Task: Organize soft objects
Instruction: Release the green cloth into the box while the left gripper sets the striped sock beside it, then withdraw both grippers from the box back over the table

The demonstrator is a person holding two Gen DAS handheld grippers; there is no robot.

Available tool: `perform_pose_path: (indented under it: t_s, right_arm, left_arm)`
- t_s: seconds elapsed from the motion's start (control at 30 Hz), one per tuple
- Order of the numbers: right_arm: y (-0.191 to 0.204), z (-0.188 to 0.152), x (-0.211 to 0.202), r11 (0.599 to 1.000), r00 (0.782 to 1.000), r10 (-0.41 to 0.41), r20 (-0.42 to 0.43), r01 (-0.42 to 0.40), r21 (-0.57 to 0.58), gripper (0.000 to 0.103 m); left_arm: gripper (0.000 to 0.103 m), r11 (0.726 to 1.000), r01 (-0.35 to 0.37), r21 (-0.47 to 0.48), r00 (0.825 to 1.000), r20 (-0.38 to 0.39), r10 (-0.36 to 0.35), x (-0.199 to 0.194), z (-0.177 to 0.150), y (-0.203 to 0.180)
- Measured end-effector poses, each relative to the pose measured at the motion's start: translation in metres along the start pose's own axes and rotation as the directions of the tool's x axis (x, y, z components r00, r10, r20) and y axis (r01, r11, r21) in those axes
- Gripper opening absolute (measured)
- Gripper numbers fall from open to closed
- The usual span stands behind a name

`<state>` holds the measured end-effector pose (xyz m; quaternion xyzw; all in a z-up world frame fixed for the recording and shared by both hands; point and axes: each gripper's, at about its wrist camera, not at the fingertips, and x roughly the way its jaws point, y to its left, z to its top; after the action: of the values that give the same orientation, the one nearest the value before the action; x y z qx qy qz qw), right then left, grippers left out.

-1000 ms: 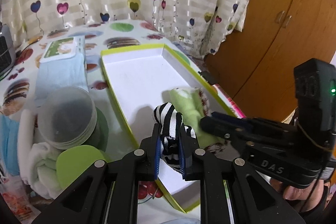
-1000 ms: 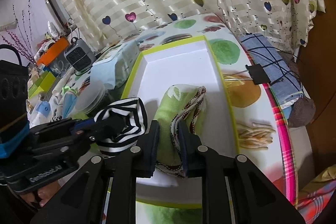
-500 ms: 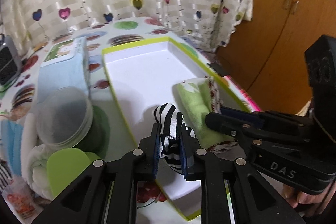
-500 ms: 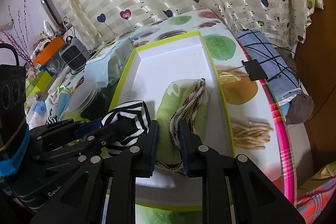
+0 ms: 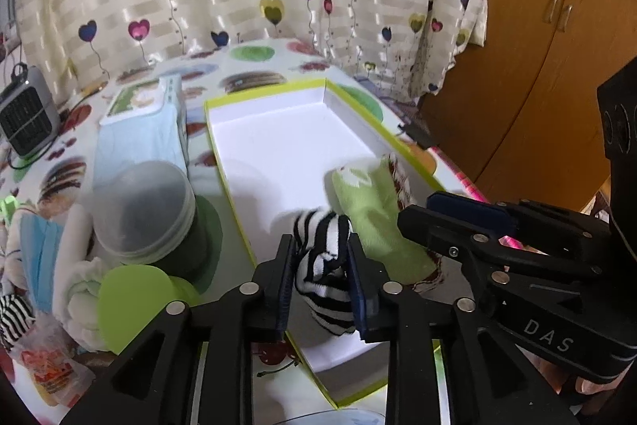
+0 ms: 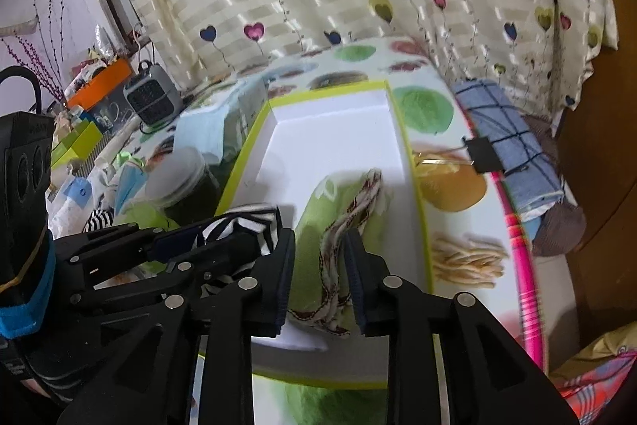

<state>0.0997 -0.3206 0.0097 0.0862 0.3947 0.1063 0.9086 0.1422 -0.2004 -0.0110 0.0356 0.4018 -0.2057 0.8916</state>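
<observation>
A: Where does the black-and-white striped rolled sock point(image 5: 324, 267) sit against the shallow white cardboard box with the lime-green rim point(image 5: 278, 146)?

B: Inside the box, at its near end, on the white floor. The left tongs point(image 5: 321, 283) stand around it: one blue pad on each side of the roll. Their jaws have just been opening, and the sock is between them, but whether the pads press on it I cannot tell; the stripes fill nearly the whole gap.

A: And the other piece?

B: The light-green folded cloth with the brown-and-white patterned edge point(image 6: 338, 226) lies in the same box, just beside the striped sock, toward the box's right wall. The right tongs point(image 6: 320, 279) straddle its near end. Their jaws have also just been opening; the patterned edge runs up the gap between them, with a little room showing on the left pad's side, so they look loosened rather than clamped.

A: What is outside the box?

B: Left of the box on the surface with the printed fruit cloth point(image 5: 254, 66): a clear round plastic jar point(image 5: 145, 210), a pale blue pack of wipes point(image 5: 143, 130) behind it, and a small grey fan heater point(image 5: 26, 114) further left. To the right of the box, a blue checked folded cloth point(image 6: 513, 142) hangs at the surface's edge.
</observation>
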Motion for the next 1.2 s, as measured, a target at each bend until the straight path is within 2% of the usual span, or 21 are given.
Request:
perform_pose_path:
  t_s: [0.1, 0.2, 0.47, 0.93, 1.2]
  right_arm:
    - [0.000, 0.001, -0.010, 1.000, 1.000, -0.009, 0.023, 0.008, 0.010, 0.036]
    - [0.003, 0.001, -0.019, 1.000, 0.999, -0.014, 0.041, 0.014, 0.008, 0.040]
    - [0.025, -0.003, -0.038, 1.000, 0.998, -0.008, 0.058, 0.009, -0.015, 0.041]
    - [0.073, -0.020, -0.050, 0.997, 0.999, 0.009, 0.047, -0.005, -0.079, 0.041]
    - [0.102, -0.023, -0.061, 0.991, 0.997, 0.037, 0.061, -0.029, -0.131, 0.049]
  left_arm:
    - [0.031, 1.000, 0.013, -0.009, 1.000, 0.021, -0.013, -0.008, 0.002, 0.001]
    - [0.031, 1.000, 0.020, -0.008, 0.999, 0.040, -0.019, -0.018, 0.001, 0.000]
    - [0.032, 0.998, 0.055, -0.001, 0.994, 0.090, -0.055, -0.057, -0.014, 0.008]
    - [0.032, 0.998, 0.017, -0.060, 0.993, 0.116, -0.010, -0.098, -0.045, 0.048]
    - [0.032, 0.996, -0.012, -0.085, 0.990, 0.138, 0.023, -0.122, -0.059, 0.065]
